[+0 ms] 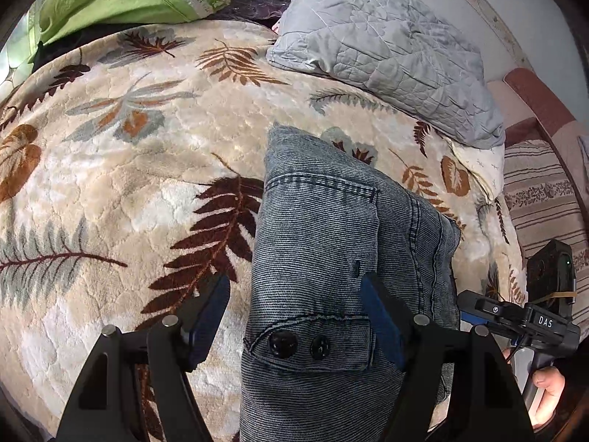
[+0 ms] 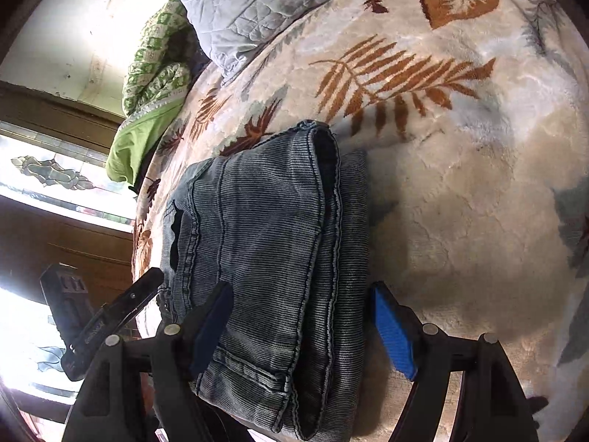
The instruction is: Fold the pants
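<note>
The jeans [image 1: 331,258] lie folded into a thick bundle on the bed, reaching away from both tongs, and they look close to done. The left tongs [image 1: 298,316] stand apart with nothing clamped, one blue pad resting over the denim near the two-button flap [image 1: 309,346], the other over the blanket [image 1: 110,169] beside the bundle. The right tongs [image 2: 305,331] also stand apart, straddling the near end of the stacked layers without visibly squeezing them. To finish well, I would press the stack flat and square its edges, or close on all layers together, since a bite on the top layer alone would likely peel the fold open. The denim is finely ribbed, faded blue-grey, with raised seams and a stiff rounded hem [image 2: 324,154]. The blanket is plush, cream, patterned with rust and brown leaves.
</note>
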Tool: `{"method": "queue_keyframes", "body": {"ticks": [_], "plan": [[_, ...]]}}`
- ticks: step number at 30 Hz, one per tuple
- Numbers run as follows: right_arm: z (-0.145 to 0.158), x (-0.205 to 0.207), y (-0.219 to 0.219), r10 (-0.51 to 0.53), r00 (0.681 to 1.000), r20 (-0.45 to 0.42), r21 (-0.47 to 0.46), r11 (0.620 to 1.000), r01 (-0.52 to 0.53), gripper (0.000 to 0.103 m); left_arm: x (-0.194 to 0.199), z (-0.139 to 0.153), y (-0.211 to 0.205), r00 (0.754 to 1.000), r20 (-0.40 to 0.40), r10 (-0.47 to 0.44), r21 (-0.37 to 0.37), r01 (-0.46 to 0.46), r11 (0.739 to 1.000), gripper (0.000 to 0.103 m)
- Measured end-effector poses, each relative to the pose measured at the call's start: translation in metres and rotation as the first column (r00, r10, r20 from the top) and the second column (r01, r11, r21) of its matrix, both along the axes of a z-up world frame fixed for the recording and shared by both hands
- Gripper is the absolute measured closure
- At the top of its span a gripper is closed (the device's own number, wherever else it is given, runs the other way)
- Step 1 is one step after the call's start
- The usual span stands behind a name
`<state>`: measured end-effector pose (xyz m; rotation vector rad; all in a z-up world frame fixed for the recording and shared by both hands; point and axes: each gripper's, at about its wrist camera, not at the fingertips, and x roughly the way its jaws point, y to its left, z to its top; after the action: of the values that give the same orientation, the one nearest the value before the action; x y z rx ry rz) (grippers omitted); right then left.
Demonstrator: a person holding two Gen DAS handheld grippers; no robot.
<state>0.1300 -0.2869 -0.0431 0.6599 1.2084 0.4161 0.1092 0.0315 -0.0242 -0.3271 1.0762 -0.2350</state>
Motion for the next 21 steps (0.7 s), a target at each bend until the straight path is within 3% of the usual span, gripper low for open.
{"method": "queue_keyframes", "body": {"ticks": [7,9,12,13,14,17,21], "plan": [[0.002,0.003,-0.002,-0.026,1.0,-0.011,-0.026,0.999,0.026,0.025,0.004,-0.01,0.0,0.999,-0.028,-0.018,-0.078,0.016,0.997,0.029],[-0.004,0.006,0.0,-0.017,0.999,-0.034,0.005,1.0,0.017,0.025,0.007,-0.015,-0.002,0.998,-0.056,-0.029,-0.106,0.023,0.994,0.029],[-0.003,0.006,0.013,0.022,1.0,-0.014,-0.005,1.0,-0.022,0.024,0.006,-0.02,-0.007,0.997,-0.067,-0.027,-0.082,0.021,0.996,0.036],[0.0,0.005,0.017,0.034,0.999,-0.001,-0.018,0.999,-0.034,0.03,0.005,-0.019,-0.009,0.998,-0.063,-0.028,-0.06,0.024,0.998,0.042],[0.002,0.004,0.019,0.038,0.999,0.004,-0.048,0.998,-0.038,0.044,0.003,-0.018,-0.011,0.998,-0.056,-0.028,-0.043,0.026,0.999,0.048],[0.002,0.002,0.024,0.055,0.998,0.009,-0.145,0.988,-0.053,0.063,-0.002,-0.012,-0.018,0.998,-0.02,-0.055,0.011,0.055,0.998,0.066],[0.009,-0.002,0.03,0.077,0.996,0.047,-0.222,0.973,-0.065,0.074,-0.009,-0.005,-0.026,0.998,0.017,-0.058,0.069,0.057,0.996,0.073]]}}
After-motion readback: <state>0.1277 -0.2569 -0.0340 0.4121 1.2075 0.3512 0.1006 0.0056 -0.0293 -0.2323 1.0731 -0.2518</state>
